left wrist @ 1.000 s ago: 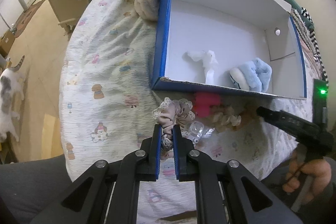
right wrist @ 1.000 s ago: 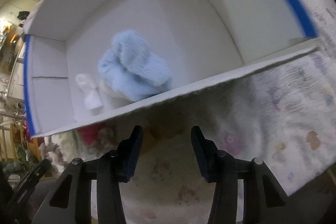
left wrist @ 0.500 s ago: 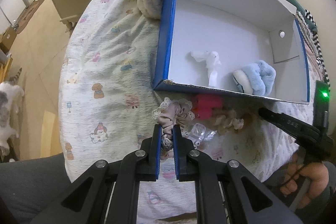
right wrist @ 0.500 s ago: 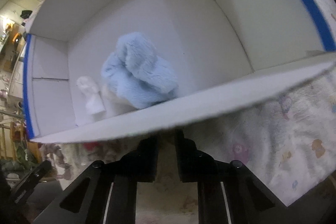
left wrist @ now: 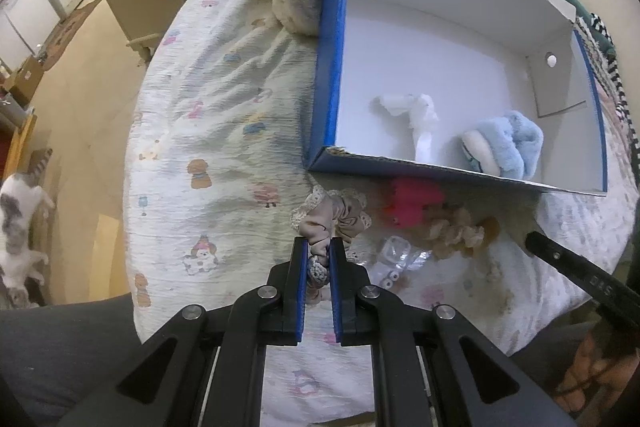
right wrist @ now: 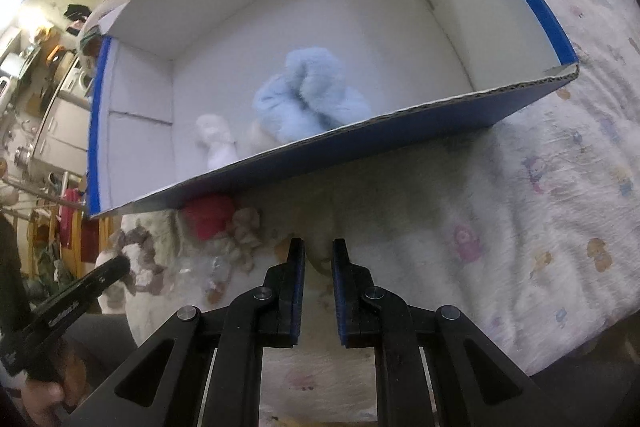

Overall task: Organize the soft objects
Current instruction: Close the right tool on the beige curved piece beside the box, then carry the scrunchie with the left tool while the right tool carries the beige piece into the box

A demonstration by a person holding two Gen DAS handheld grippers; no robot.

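Little legible text appears in either view. In the left wrist view, the black arm of the right gripper, entering from the right edge over the bed, carries small pale embossed characters along its side; they seem to be a short run of digits or letters, too blurred to read with certainty. In the right wrist view, the black arm of the left gripper, at the lower left, bears a similar line of small pale lettering, likewise unreadable. The bed sheet is printed with cartoon figures only. The blue cardboard box shows no readable label or brand on its visible faces.
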